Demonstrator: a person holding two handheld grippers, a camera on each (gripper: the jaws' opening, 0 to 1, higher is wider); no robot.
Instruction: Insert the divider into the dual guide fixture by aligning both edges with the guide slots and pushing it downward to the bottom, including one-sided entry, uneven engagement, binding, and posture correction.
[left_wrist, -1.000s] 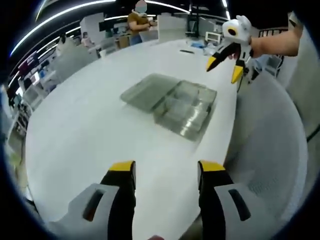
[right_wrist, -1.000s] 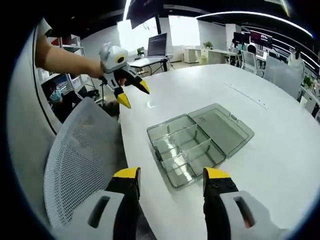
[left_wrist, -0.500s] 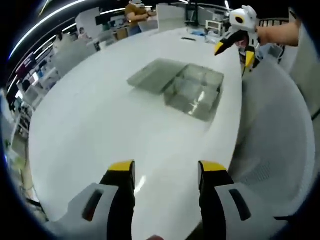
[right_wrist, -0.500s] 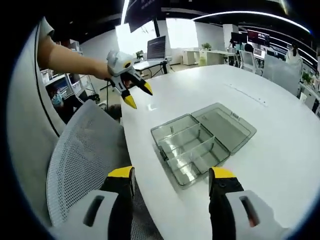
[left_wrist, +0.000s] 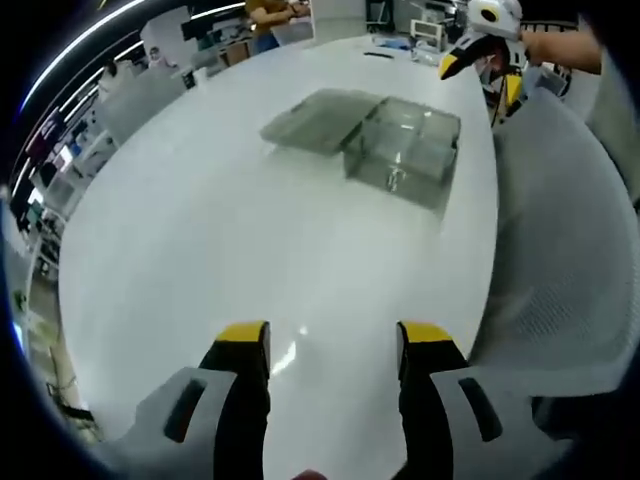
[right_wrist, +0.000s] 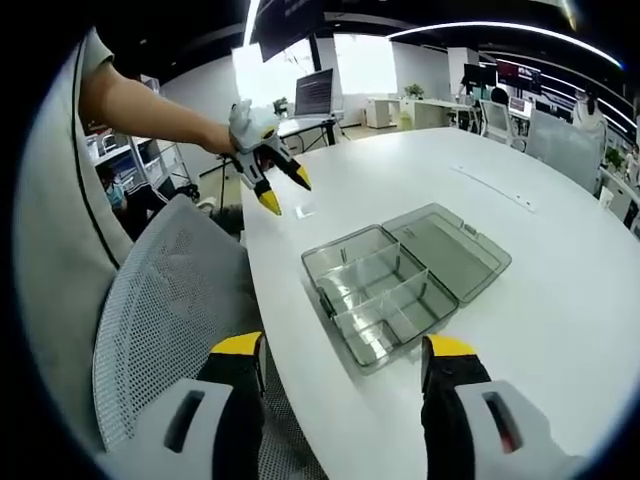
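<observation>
Nearest in each view, the left tongs (left_wrist: 329, 345) and right tongs (right_wrist: 343, 360) stand released with nothing between their yellow tips, above the white worktop (left_wrist: 220, 230). Ahead of the right tongs lies the clear compartment box (right_wrist: 400, 285) with its lid (right_wrist: 450, 250) laid flat beyond; no loose divider can be picked out. Judged so, they should close in squarely, so both divider edges enter their slots together. A mesh chair (right_wrist: 165, 300) stands leftward.

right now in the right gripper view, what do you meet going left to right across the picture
mesh chair → left gripper held out over the table edge → clear plastic box → its open lid → bare white table
</observation>
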